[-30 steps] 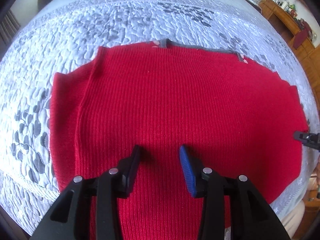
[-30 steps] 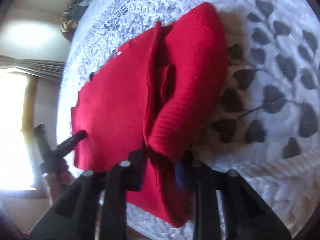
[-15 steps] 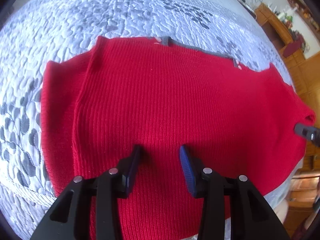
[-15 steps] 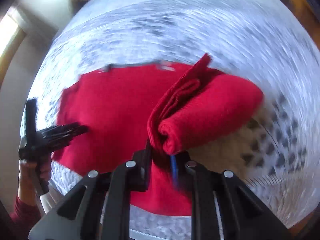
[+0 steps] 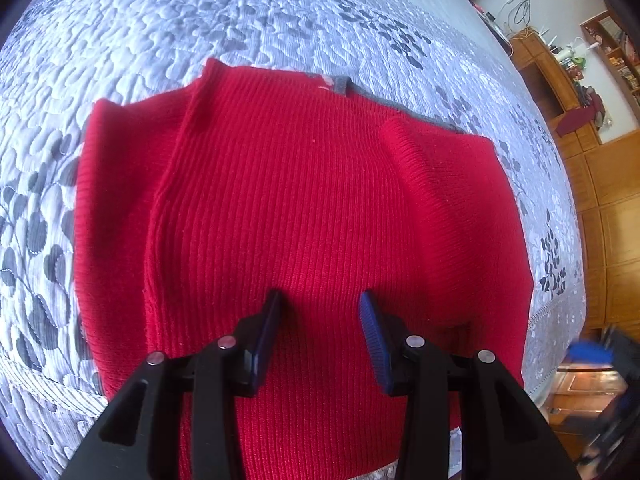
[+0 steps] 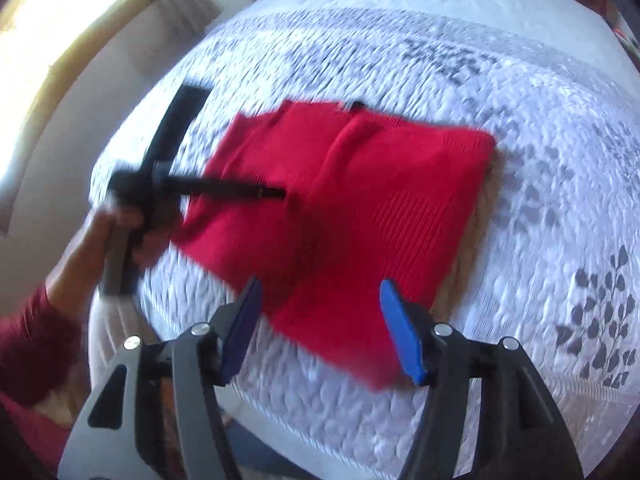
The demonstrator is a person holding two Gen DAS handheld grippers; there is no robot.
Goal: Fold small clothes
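Note:
A red knitted sweater (image 5: 300, 200) lies flat on the quilted bed (image 5: 240, 20), its grey collar at the far edge. Its right sleeve (image 5: 440, 168) is folded in over the body. My left gripper (image 5: 320, 312) hovers open just over the lower middle of the sweater, nothing between its fingers. In the right wrist view the sweater (image 6: 360, 184) is blurred by motion, and the left gripper (image 6: 276, 192) reaches over it from the left. My right gripper (image 6: 320, 308) is above the sweater's near edge, its jaws opening and holding nothing.
The white quilt with grey leaf print (image 6: 520, 100) spreads all round the sweater. Wooden cabinets and shelves (image 5: 600, 184) stand beyond the bed's right side. A bright window (image 6: 60, 20) is at the left. A hand in a red sleeve (image 6: 120, 232) holds the left gripper.
My right gripper carried the sleeve fold across onto the sweater's body, let it go, then rose and drew back. The left gripper stayed open over the sweater, barely shifting.

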